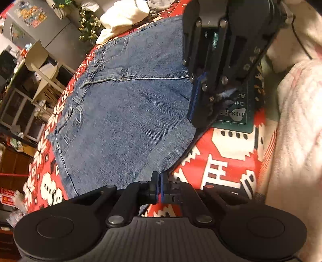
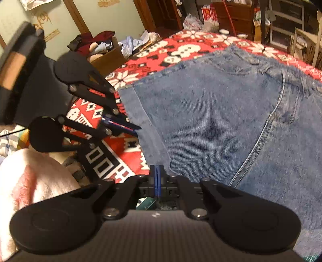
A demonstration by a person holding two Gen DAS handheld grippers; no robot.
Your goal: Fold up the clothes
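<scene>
Where the hem of the jeans [image 1: 124, 112] meets the near edge of the spread cloth, both grippers are pinched down on the denim. Nearest in the left wrist view, the left gripper [image 1: 160, 182] has its jaws drawn together on the hem edge, the blue pads all but touching with only the fabric's edge between them. On the right wrist view the right gripper [image 2: 157, 177] likewise stands closed, its pads clamped on a corner of that same hem. Each gripper shows in the other's camera, also at the hem: the right one further along it, its tip sunk into a bunched bit of denim.

Beyond the hem, the jeans lie flat on a red, white and black patterned tablecloth [image 1: 221, 161], legs running away toward the waistband and pockets at the far end. Just beside the hem sits a green cutting mat [image 1: 235, 116]. On the near side of the jeans a pink fluffy sleeve [image 2: 26, 177] fills the corner. Past the waistband, a white garment [image 1: 122, 18] lies heaped on the cloth.
</scene>
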